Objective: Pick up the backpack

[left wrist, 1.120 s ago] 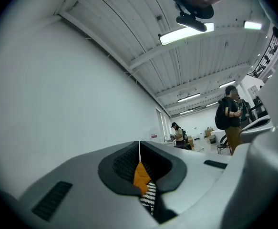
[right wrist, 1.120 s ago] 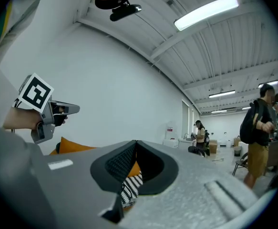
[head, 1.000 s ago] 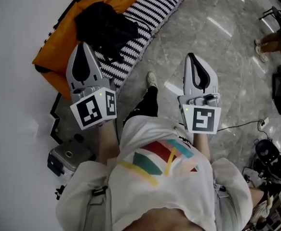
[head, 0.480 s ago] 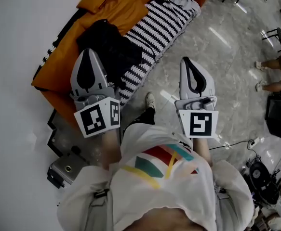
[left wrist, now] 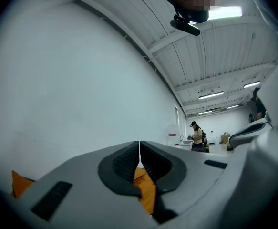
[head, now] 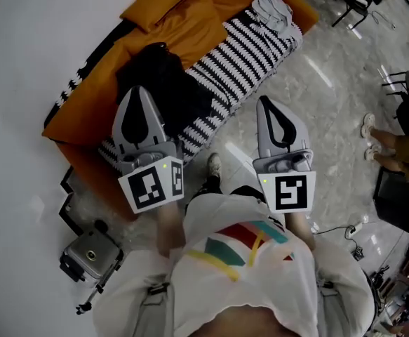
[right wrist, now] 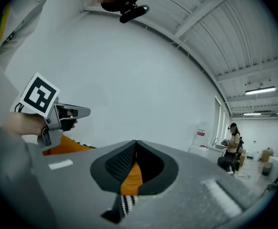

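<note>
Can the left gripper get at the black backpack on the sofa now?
Probably yes: nothing covers the backpack or stands between it and the left gripper, though its shut jaws must open first.

Left hand-held gripper (head: 139, 91) nearer the backpack (head: 168, 83)

Open marble floor (head: 316, 111) runs from one to three o'clock in the head view and is the widest clear lane. The orange sofa (head: 183, 12) fills ten to twelve o'clock, set against the white wall (head: 36, 62), with no gap showing behind it. On its seat the black backpack (head: 163, 83) lies at eleven o'clock, touching a striped blanket (head: 250, 51), with a grey garment (head: 271, 4) at twelve (little of the seat is bare). A silver device (head: 90, 255) stands at eight o'clock near the wall. A bystander (head: 400, 153) blocks the floor at three o'clock.
</note>
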Tool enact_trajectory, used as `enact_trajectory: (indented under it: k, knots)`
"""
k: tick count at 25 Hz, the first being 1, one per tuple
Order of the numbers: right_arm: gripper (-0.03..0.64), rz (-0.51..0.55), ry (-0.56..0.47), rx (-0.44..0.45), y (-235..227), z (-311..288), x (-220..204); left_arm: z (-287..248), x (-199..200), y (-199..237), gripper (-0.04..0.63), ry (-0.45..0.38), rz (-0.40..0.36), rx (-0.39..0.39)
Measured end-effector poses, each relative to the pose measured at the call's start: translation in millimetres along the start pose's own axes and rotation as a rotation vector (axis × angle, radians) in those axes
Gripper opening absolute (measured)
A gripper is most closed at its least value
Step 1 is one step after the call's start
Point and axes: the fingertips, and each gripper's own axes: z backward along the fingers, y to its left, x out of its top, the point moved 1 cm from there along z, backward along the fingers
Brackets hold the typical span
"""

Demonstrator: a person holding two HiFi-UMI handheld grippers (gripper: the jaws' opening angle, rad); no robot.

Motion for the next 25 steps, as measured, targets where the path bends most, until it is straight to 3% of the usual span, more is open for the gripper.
enact_trajectory:
  k: [7,12,25]
  knots:
    - [0.005,0.028,-0.017,0.109,22,-35,12,4,6,31,0.018,-0.014,-0.001,0.098]
    - [0.005,0.035,-0.044,0.180,35,-51,22,22,3,42,0.019,0.009,0.081,0.147]
    - [0.005,-0.043,-0.169,0.343,22,-94,37,25,33,40,0.020,-0.021,-0.064,0.338]
